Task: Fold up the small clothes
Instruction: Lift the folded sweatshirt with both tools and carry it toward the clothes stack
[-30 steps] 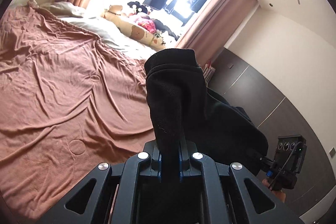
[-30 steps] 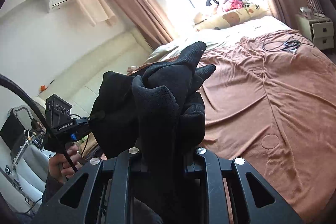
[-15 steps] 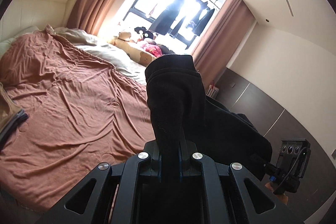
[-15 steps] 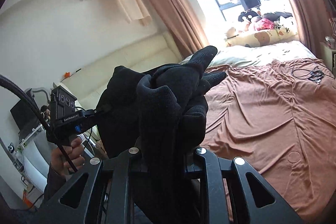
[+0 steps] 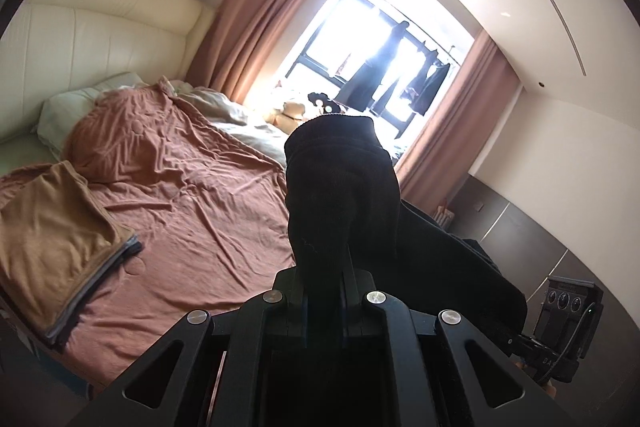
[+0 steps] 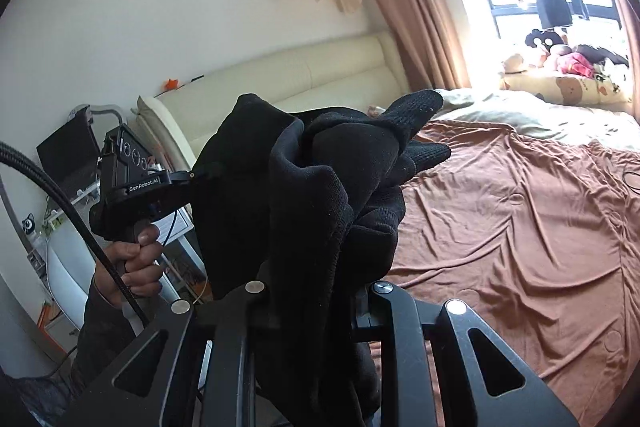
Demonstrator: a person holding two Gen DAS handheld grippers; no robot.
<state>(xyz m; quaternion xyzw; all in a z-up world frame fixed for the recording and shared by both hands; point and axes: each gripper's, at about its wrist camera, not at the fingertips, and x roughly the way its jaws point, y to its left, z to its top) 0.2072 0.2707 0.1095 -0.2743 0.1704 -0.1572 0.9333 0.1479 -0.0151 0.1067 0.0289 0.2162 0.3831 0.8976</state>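
The bed (image 5: 192, 195) with its brown sheet spreads far below and beyond my hands. The black knit garment (image 5: 340, 187) hangs in the air between my two tools, above the bed's near edge. My left hand-held gripper (image 5: 324, 279) is clamped on one bunched end of it; my right hand-held gripper (image 6: 312, 291) is clamped on the other thick bundle. A folded tan cloth (image 5: 52, 227) lies at the bed's left near corner.
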